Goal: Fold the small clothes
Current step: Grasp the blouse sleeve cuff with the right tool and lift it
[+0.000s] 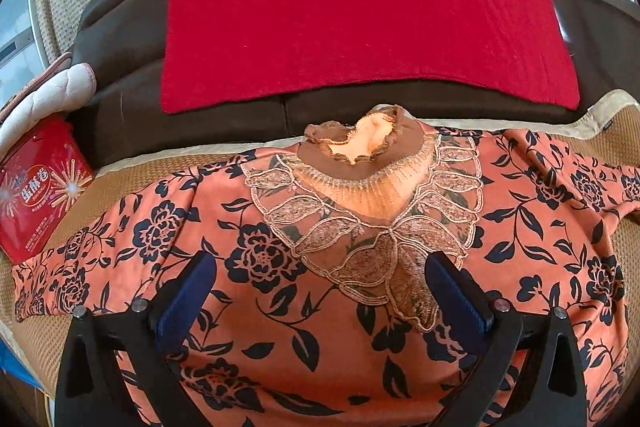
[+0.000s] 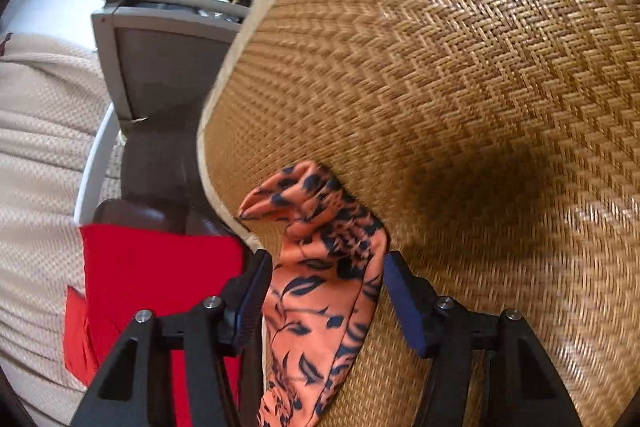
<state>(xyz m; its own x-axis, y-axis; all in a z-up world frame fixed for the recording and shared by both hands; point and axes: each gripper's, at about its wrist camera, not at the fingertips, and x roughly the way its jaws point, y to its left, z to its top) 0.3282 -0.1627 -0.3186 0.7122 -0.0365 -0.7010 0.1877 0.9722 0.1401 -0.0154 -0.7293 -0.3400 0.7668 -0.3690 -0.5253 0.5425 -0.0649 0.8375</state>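
An orange top [image 1: 332, 307] with dark blue flowers and a lace collar [image 1: 368, 211] lies spread face up on a woven straw mat [image 1: 120, 183]. My left gripper [image 1: 322, 287] hovers open over its chest, one finger on each side of the lace point, with nothing pinched. In the right wrist view one sleeve [image 2: 324, 267] of the top runs along the mat [image 2: 480, 107], its cuff bunched at the far end. My right gripper [image 2: 326, 287] straddles that sleeve with its jaws partly closed. One pad stands at each edge of the cloth, and the fabric does not look squeezed.
A red cloth [image 1: 360, 19] hangs over the dark brown sofa back [image 1: 120, 83] behind the mat. A red printed box [image 1: 36, 187] and a white quilted cushion [image 1: 52, 95] sit at the left. Beyond the mat's edge stand a grey slatted frame [image 2: 168, 39] and beige fabric [image 2: 36, 155].
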